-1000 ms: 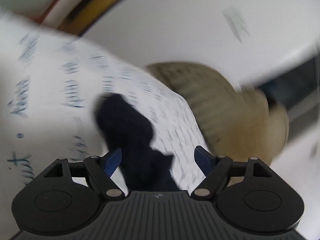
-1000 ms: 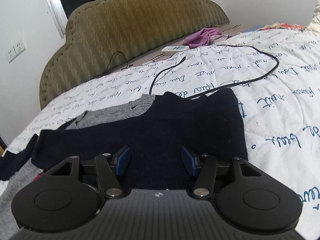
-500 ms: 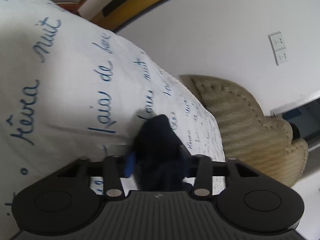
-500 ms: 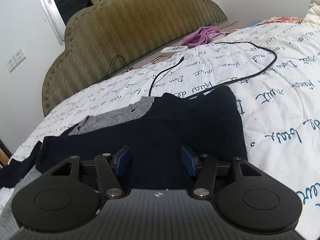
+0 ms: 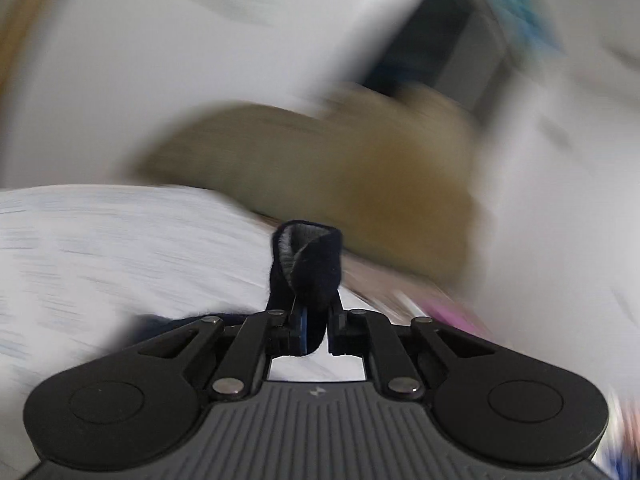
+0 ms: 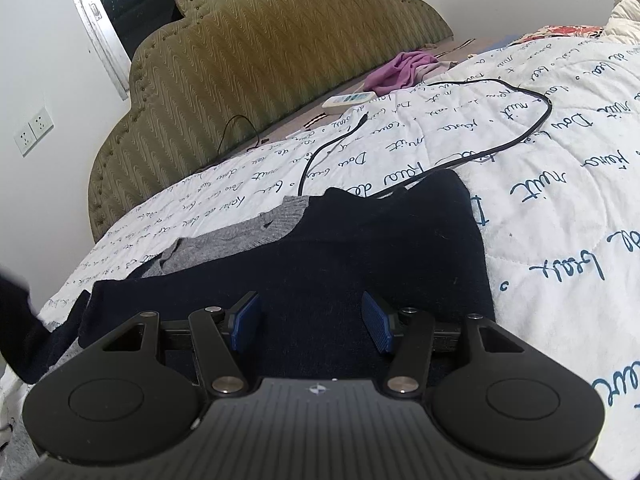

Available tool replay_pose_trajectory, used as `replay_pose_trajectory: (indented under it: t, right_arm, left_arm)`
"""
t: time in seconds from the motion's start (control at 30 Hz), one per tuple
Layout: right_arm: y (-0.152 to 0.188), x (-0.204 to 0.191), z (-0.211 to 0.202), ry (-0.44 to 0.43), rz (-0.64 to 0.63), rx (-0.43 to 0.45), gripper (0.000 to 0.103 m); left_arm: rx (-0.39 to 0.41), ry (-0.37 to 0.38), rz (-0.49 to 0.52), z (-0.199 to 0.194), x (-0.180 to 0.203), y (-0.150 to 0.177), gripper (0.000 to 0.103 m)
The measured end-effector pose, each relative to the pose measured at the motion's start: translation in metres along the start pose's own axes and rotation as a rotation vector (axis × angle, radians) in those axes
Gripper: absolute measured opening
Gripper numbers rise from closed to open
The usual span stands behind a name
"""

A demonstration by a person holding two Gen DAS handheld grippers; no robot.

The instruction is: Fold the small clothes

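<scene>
The left gripper (image 5: 314,330) is clamped on a fold of dark navy knit, the sleeve (image 5: 306,268), which stands up between the closed fingers and curls over at its top, showing a grey inner face. The rest of the left view is smeared by motion blur: the white quilt (image 5: 120,248) fills the lower left, and the olive headboard (image 5: 340,168) crosses the middle. More navy cloth shows as a blurred patch just left of the fingers.

The right gripper (image 6: 312,322) is wide open and holds nothing; its blue pads (image 6: 244,320) stand apart over the navy sweater (image 6: 360,256), though the view does not settle whether they touch the cloth. The sweater lies flat on the quilt (image 6: 560,208), its right edge running straight from near the gripper up to a far corner. A grey knit garment (image 6: 240,240) peeks out from under its far left edge. A black cable (image 6: 500,144) loops across the quilt beyond the sweater, and one run of it touches the sweater's far edge near the corner. Right of the sweater the quilt is bare printed cloth out to the frame edge. Farther off, near the headboard (image 6: 260,52), lie a white remote (image 6: 348,100) and a purple cloth (image 6: 400,70). At far left, dark cloth hangs off the bed's edge.
</scene>
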State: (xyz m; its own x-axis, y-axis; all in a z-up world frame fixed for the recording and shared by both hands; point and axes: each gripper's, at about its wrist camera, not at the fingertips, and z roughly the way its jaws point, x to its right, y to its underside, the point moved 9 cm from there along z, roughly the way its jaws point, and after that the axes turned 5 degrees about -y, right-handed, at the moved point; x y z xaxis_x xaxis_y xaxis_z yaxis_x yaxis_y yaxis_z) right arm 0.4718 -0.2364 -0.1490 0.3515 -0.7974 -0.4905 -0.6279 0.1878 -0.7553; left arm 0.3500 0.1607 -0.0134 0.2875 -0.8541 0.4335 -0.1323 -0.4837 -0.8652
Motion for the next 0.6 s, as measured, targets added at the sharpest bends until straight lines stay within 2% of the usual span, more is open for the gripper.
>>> replay_pose_trajectory:
  t: [0.03,0.07,0.1,0.17,0.2,0.23,0.27,0.3,0.33,0.37,0.4,0.47,0.5,0.53,0.6]
  right_arm:
    - [0.000,0.001,0.000,-0.004,0.005,0.001,0.059]
    - [0.000,0.001,-0.001,-0.008,0.011,0.002,0.059]
    - [0.000,0.002,-0.001,-0.011,0.016,0.003,0.059]
    - [-0.001,0.002,-0.002,-0.017,0.022,0.003,0.059]
    - [-0.001,0.003,-0.002,-0.019,0.024,0.004,0.059]
    - [0.000,0.003,-0.002,-0.020,0.026,0.004,0.059]
    - [0.000,0.003,-0.002,-0.021,0.027,0.004,0.059]
    - [0.000,0.003,-0.002,-0.023,0.028,0.003,0.059]
    - [0.000,0.003,-0.003,-0.026,0.031,0.003,0.060]
    - [-0.001,0.004,-0.003,-0.032,0.038,0.004,0.060]
    - [-0.001,0.005,-0.003,-0.039,0.048,0.005,0.060]
    - [-0.001,0.007,-0.004,-0.048,0.061,0.007,0.060]
    - [-0.001,0.006,-0.004,-0.047,0.060,0.006,0.060]
    - [-0.001,0.005,-0.004,-0.043,0.053,0.003,0.060]
    - [-0.002,0.000,-0.002,-0.035,0.023,-0.020,0.064]
  left_arm:
    - [-0.063,0.078,0.085,0.001,0.039,0.027,0.008]
    - [-0.168,0.145,0.197,0.004,0.075,0.064,0.009]
    - [-0.277,0.176,0.305,0.009,0.101,0.103,0.009]
    - [-0.451,0.194,0.443,0.020,0.124,0.164,0.010]
    - [-0.525,0.178,0.497,0.025,0.127,0.187,0.012]
    - [-0.543,0.156,0.542,0.027,0.127,0.197,0.012]
    - [-0.506,0.168,0.582,0.021,0.130,0.196,0.019]
    - [-0.519,0.196,0.615,0.015,0.133,0.196,0.040]
    - [-0.553,0.234,0.625,0.009,0.135,0.196,0.055]
    - [-0.558,0.271,0.618,0.002,0.135,0.192,0.081]
    - [-0.508,0.293,0.614,-0.009,0.133,0.184,0.090]
    - [-0.337,0.330,0.619,-0.035,0.127,0.165,0.090]
    - [-0.297,0.352,0.594,-0.043,0.122,0.157,0.090]
    - [-0.284,0.358,0.537,-0.048,0.114,0.149,0.090]
    - [-0.313,0.307,0.356,-0.042,0.089,0.140,0.090]
